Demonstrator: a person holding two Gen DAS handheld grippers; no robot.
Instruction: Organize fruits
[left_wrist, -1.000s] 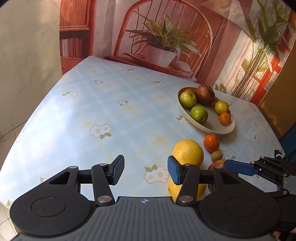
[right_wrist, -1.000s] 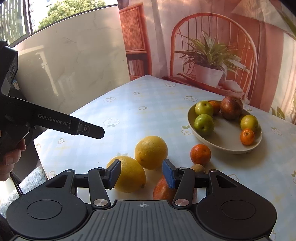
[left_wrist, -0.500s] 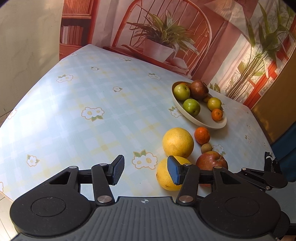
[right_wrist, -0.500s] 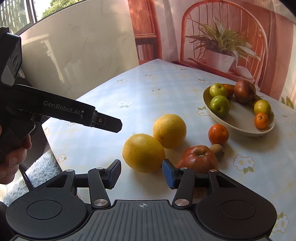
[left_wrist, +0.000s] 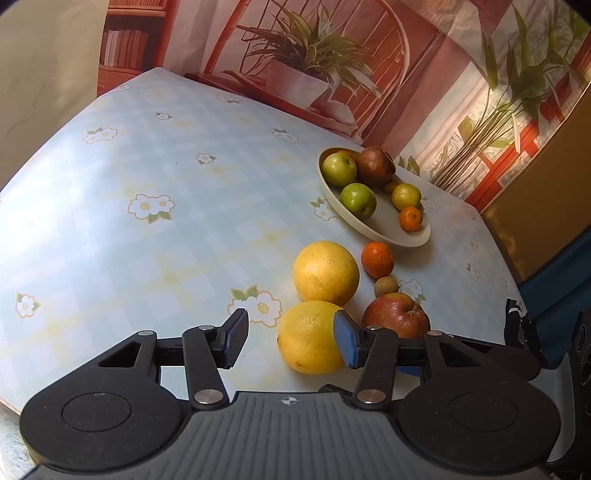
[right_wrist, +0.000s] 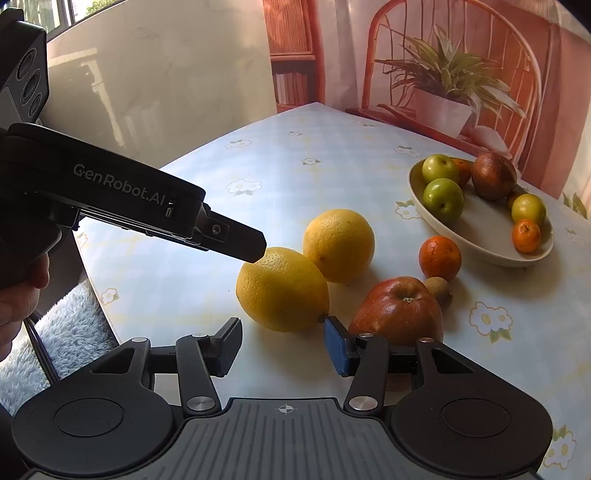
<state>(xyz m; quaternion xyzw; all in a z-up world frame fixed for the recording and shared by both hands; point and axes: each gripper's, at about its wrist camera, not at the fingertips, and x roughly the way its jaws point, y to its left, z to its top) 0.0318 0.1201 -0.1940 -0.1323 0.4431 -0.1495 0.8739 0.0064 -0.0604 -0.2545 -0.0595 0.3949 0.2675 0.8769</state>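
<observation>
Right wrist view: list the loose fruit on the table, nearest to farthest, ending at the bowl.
red apple → near yellow citrus → small brown fruit → small orange → far yellow citrus → bowl

Left gripper (left_wrist: 290, 341) & right gripper (right_wrist: 282, 345): both angled down, jaws apart, empty.

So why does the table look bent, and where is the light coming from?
Left wrist view: the fisheye lens bows the table; sun glare whitens its left side. Right wrist view: same bowing; the oranges cast short shadows towards the right, so the light comes from the left.
</observation>
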